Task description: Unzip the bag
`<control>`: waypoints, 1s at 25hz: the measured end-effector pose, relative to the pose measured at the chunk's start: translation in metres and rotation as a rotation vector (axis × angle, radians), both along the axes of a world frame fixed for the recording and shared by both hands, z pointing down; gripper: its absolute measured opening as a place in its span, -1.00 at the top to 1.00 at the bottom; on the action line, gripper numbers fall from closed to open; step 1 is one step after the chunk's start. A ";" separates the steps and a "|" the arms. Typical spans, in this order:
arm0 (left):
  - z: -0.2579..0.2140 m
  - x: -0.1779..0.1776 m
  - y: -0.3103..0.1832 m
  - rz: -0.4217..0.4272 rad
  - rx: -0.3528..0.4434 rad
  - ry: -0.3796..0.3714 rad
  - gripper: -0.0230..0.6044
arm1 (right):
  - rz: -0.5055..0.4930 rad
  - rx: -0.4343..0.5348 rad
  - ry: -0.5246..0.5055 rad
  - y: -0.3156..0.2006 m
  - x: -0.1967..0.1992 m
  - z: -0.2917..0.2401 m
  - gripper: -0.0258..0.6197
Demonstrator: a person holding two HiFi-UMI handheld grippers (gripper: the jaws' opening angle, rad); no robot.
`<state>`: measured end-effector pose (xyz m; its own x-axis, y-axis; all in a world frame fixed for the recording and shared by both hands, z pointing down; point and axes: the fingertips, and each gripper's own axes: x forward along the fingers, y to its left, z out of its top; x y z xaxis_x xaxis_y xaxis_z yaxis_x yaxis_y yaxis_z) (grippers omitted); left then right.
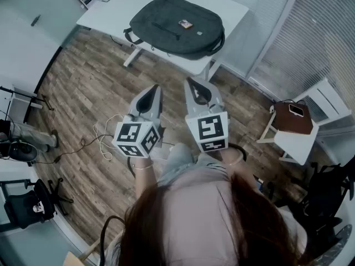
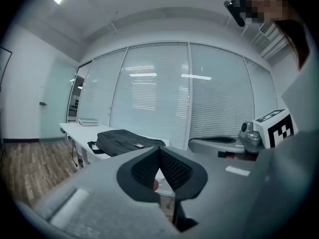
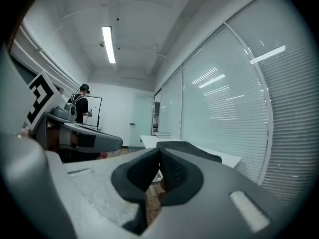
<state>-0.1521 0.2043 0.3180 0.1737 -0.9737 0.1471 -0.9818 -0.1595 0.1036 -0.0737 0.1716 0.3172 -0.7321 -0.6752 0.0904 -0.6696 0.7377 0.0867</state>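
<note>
A dark bag (image 1: 176,24) lies flat on a white worktop (image 1: 108,13) in front of the person. The left hand-held gripper (image 1: 154,88) and the right hand-held gripper (image 1: 188,82) are side by side over the wooden floor (image 1: 83,87), well apart from the bag and pointing toward it. Each has its jaws pressed together with nothing between them.

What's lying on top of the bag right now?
One small rectangular item sits on the dark bag, which lies on the white table. Whatever is inside or beneath the bag is covered.
</note>
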 end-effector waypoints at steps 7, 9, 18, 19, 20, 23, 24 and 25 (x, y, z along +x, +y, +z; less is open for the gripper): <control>0.004 0.002 -0.014 0.011 -0.009 -0.006 0.90 | -0.004 0.013 -0.008 -0.009 -0.002 0.002 0.91; 0.006 0.001 -0.017 0.012 -0.014 -0.006 0.90 | -0.004 0.010 -0.021 -0.010 -0.003 0.002 0.91; 0.009 -0.014 -0.043 0.023 -0.014 -0.018 0.90 | -0.030 -0.031 -0.025 -0.024 -0.023 0.011 0.91; 0.008 -0.018 -0.048 0.022 -0.011 -0.018 0.90 | -0.032 -0.031 -0.017 -0.027 -0.027 0.013 0.91; 0.008 -0.022 -0.054 0.023 -0.007 -0.017 0.90 | -0.034 -0.031 -0.007 -0.030 -0.031 0.015 0.91; 0.008 -0.034 -0.068 0.027 0.000 -0.010 0.90 | -0.034 -0.040 0.017 -0.043 -0.044 0.022 0.91; 0.010 -0.039 -0.074 0.028 0.001 -0.008 0.90 | -0.031 -0.042 0.024 -0.048 -0.048 0.024 0.91; 0.011 -0.044 -0.079 0.030 0.001 -0.005 0.90 | -0.027 -0.044 0.030 -0.053 -0.052 0.026 0.91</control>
<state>-0.1957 0.1255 0.3291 0.2022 -0.9682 0.1474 -0.9770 -0.1890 0.0986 -0.1257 0.1184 0.3432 -0.7466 -0.6500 0.1419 -0.6468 0.7590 0.0739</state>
